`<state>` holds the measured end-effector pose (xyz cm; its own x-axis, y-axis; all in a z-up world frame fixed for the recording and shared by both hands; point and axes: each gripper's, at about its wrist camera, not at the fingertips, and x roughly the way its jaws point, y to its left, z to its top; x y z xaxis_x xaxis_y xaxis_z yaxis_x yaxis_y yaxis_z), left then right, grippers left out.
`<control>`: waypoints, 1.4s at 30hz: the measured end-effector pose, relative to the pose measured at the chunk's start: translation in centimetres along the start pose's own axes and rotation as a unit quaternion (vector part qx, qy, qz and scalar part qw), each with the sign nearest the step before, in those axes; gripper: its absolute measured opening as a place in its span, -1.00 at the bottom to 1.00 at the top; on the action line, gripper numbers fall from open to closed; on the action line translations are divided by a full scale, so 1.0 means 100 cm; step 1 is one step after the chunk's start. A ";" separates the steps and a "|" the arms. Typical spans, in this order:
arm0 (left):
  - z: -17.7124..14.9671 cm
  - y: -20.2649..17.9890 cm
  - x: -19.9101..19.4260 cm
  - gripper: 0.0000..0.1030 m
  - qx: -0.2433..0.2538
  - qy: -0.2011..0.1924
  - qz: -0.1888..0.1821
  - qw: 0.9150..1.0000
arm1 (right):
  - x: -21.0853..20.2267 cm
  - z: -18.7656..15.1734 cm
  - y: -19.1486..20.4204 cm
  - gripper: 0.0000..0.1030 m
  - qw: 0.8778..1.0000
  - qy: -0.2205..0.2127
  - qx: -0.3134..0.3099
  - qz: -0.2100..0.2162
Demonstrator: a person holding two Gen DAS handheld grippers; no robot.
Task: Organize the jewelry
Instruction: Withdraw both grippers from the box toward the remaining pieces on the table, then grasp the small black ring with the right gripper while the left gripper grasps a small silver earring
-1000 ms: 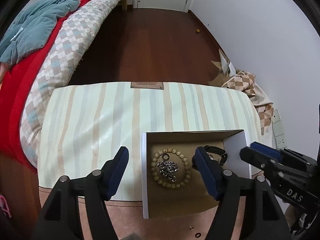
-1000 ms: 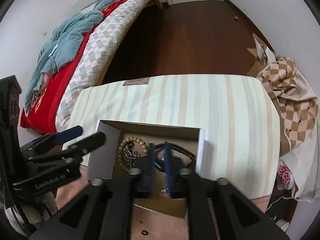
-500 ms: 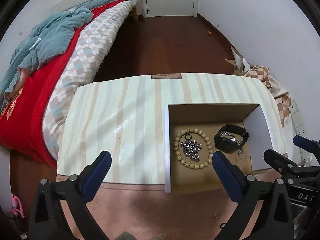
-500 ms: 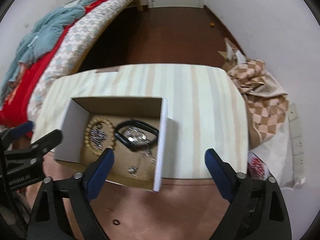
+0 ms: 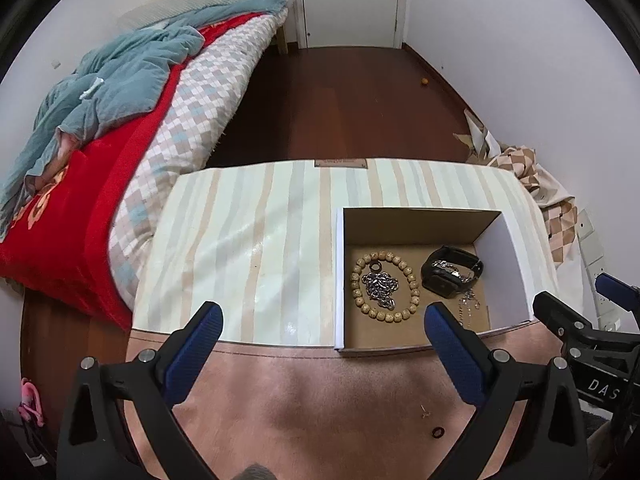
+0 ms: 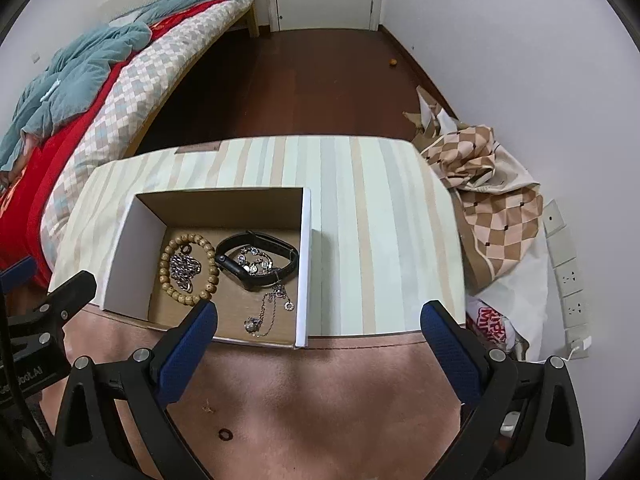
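An open cardboard box (image 5: 340, 280) (image 6: 304, 264) sits on the striped table. Inside lie a wooden bead bracelet (image 5: 412, 280) (image 6: 212, 268), a silver chain (image 5: 380, 286) (image 6: 184, 270), a black watch band (image 5: 452, 276) (image 6: 256, 256) and a thin silver necklace (image 6: 268, 308). My left gripper (image 5: 320, 344) is open and empty, above the table's near edge, left of the box front. My right gripper (image 6: 318, 340) is open and empty, above the near edge by the box's right front corner. A small black ring (image 5: 438, 433) (image 6: 225, 434) and a tiny stud (image 5: 425, 414) lie on the pink surface.
The striped mat (image 5: 248, 248) covers the table top beyond a pink strip (image 5: 320, 408). A bed with a red and checked cover (image 5: 120, 160) stands left. A crumpled checked cloth and bags (image 6: 492, 208) lie on the floor at the right by the wall.
My right gripper opened, let go of the jewelry in the box and drew back. My left gripper opened wider and also pulled back and up from the box.
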<state>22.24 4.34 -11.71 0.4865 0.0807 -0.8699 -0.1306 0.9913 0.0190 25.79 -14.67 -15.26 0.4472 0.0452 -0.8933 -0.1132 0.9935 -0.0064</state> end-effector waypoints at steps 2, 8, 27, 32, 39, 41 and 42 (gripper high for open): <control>-0.002 0.002 -0.008 0.99 -0.004 -0.006 0.002 1.000 | -0.011 -0.002 0.000 0.99 1.000 -0.009 0.001 -0.003; -0.011 0.005 -0.039 0.99 -0.011 -0.028 0.002 1.000 | -0.046 -0.011 0.000 0.99 0.999 -0.035 0.004 -0.005; -0.116 0.023 0.012 0.99 -0.004 0.053 0.053 0.997 | -0.024 -0.124 0.016 0.53 0.999 -0.024 0.010 0.045; -0.142 0.023 0.046 0.99 0.014 0.096 0.052 0.994 | 0.014 -0.151 0.034 0.11 0.997 0.001 -0.005 0.078; -0.150 0.032 0.057 1.00 -0.002 0.106 0.039 0.994 | 0.034 -0.161 0.057 -0.08 0.995 0.011 -0.033 0.093; -0.149 0.034 0.059 1.00 -0.002 0.105 0.038 0.994 | 0.038 -0.162 0.061 -0.12 0.995 0.015 -0.037 0.094; -0.148 0.034 0.059 1.00 -0.003 0.106 0.038 0.994 | 0.038 -0.162 0.063 -0.17 0.995 0.008 -0.043 0.088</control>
<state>11.87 6.64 -24.11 0.2829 0.1304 -0.9502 -0.1654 0.9825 0.0855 12.38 -9.93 -25.96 0.4001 0.2150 -0.8909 -0.2636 0.9580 0.1128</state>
